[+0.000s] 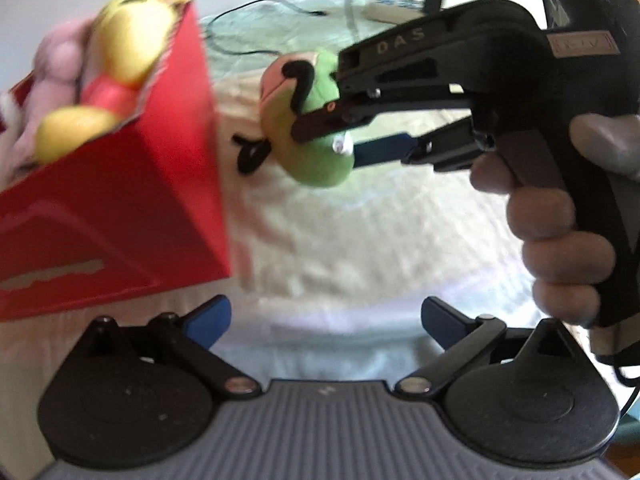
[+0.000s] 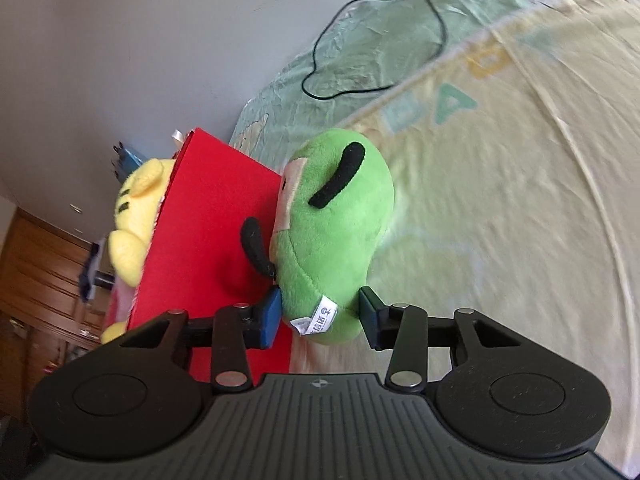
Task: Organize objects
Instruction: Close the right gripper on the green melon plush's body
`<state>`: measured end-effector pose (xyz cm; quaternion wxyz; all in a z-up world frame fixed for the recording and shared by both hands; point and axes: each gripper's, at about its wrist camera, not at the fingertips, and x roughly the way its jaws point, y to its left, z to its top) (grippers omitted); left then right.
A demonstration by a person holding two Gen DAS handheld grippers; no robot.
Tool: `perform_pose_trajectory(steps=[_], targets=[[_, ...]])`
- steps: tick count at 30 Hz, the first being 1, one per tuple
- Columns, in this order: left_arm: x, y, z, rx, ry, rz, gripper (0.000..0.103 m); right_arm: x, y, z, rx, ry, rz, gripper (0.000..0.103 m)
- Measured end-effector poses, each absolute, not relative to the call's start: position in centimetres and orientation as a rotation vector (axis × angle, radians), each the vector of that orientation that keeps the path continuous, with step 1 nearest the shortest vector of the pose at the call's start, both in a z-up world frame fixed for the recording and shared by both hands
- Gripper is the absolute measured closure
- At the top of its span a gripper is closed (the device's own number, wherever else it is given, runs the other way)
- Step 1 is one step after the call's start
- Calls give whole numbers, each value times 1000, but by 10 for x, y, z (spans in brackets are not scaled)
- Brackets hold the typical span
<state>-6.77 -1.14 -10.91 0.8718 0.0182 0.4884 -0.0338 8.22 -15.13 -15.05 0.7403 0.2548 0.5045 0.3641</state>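
A green plush toy (image 2: 336, 240) with black limbs and a white tag is clamped between the blue pads of my right gripper (image 2: 320, 316), held in the air just right of the red box (image 2: 216, 240). In the left wrist view the same green plush toy (image 1: 308, 120) hangs from the right gripper (image 1: 336, 136), held by a hand (image 1: 560, 240). The red box (image 1: 120, 208) holds a yellow plush (image 1: 128, 40) and a pink plush (image 1: 56, 64). My left gripper (image 1: 326, 322) stands open below, nothing between its pads.
A pale patterned bedsheet (image 2: 500, 200) covers the bed under everything. A black cable (image 2: 360, 40) loops across its far part, near a white power strip (image 1: 392, 10). A wooden cabinet (image 2: 36, 280) stands beyond the bed at the left.
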Motion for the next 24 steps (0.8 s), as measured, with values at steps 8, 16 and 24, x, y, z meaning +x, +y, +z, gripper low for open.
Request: perform_pose_trajectory(steps=[8, 16, 24], targets=[[-54, -40, -111, 52, 987, -197, 2, 58, -194, -151, 616, 1173, 815, 54], [-23, -42, -112, 63, 953, -189, 3, 68, -207, -149, 651, 1151, 833, 40], [14, -37, -123, 18, 1005, -145, 32, 91, -195, -161, 731, 1181, 807, 38]])
